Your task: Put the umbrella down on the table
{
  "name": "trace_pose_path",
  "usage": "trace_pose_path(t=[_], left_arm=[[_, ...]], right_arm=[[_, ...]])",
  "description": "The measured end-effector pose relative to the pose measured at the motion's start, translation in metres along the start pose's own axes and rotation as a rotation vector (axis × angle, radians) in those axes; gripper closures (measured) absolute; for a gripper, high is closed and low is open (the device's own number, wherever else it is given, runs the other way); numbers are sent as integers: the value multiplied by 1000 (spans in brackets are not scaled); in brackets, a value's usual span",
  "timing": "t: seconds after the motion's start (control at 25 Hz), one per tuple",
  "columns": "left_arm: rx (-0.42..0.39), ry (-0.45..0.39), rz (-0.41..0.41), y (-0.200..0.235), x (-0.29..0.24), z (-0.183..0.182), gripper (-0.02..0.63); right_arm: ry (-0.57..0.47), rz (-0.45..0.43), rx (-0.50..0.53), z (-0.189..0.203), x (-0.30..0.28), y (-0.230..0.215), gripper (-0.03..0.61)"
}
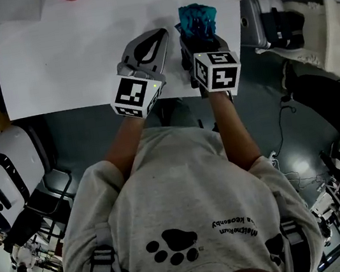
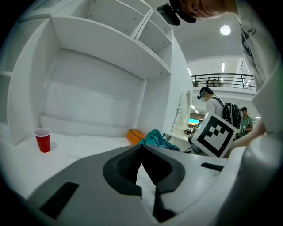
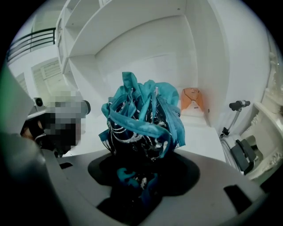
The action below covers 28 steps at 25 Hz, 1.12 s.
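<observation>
Right gripper (image 3: 132, 187) is clamping the umbrella (image 3: 140, 119) ahead of its jaws; letting go early risks it rolling. Left gripper (image 2: 148, 181) is idling closed, empty.

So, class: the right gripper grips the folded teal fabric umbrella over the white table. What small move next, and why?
Probably lower the right gripper until the folded teal fabric umbrella rests on the white table. Its fingers are clamped on the umbrella, held over the table's near edge; the left gripper beside it is shut and empty.
</observation>
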State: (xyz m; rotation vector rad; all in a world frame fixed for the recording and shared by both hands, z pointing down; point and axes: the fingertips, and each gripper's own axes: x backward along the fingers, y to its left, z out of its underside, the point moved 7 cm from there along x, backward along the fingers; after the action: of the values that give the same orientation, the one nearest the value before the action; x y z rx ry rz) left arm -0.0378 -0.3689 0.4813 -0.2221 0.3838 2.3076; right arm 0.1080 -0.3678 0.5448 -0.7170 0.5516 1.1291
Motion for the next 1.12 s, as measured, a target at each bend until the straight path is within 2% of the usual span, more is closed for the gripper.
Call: trace_pose_path(t=[0.84, 1.12], left_arm=[[11, 18, 27, 13, -23, -1, 603], [14, 25, 30, 19, -27, -1, 603]], right_arm=[[108, 33, -111, 3, -33, -22, 314], [140, 45, -110, 3, -42, -23, 314]])
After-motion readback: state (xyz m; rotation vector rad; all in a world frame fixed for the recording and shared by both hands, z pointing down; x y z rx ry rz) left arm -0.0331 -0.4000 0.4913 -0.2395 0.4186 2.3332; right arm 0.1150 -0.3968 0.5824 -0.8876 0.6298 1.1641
